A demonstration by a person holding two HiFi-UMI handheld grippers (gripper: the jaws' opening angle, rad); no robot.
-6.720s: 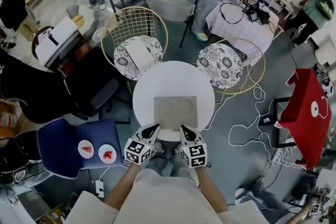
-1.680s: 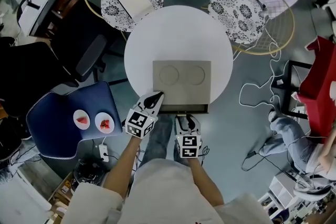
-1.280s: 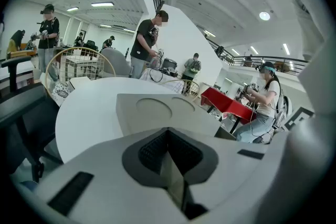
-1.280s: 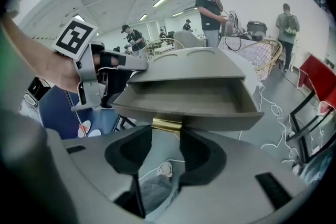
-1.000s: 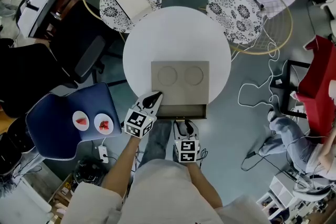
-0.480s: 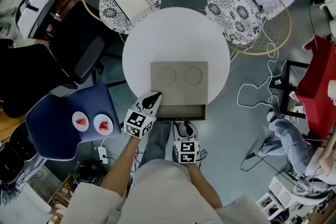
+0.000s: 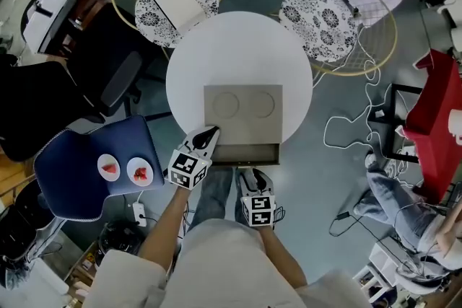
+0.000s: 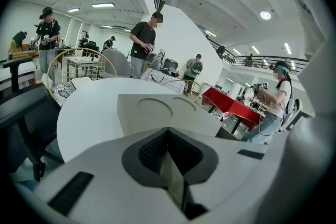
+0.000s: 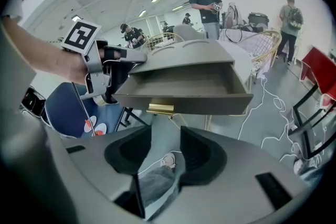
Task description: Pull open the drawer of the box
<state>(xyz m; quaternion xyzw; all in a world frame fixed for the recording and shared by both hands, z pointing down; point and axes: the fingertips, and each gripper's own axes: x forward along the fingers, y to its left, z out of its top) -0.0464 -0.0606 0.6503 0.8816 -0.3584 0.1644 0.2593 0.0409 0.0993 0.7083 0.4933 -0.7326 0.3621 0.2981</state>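
On the round white surface [image 7: 238, 47] sits one grey box [image 7: 242, 115] with two round hollows in its top. Its single drawer [image 7: 245, 154] stands out over the near edge, with one brass handle [image 9: 160, 109] on its front. Of the two tools, the left tool [image 7: 210, 133] has its jaws pressed together and empty, tip at the box's near left corner, while the right tool [image 7: 253, 175] hangs just short of the handle, jaws spreading with nothing between them.
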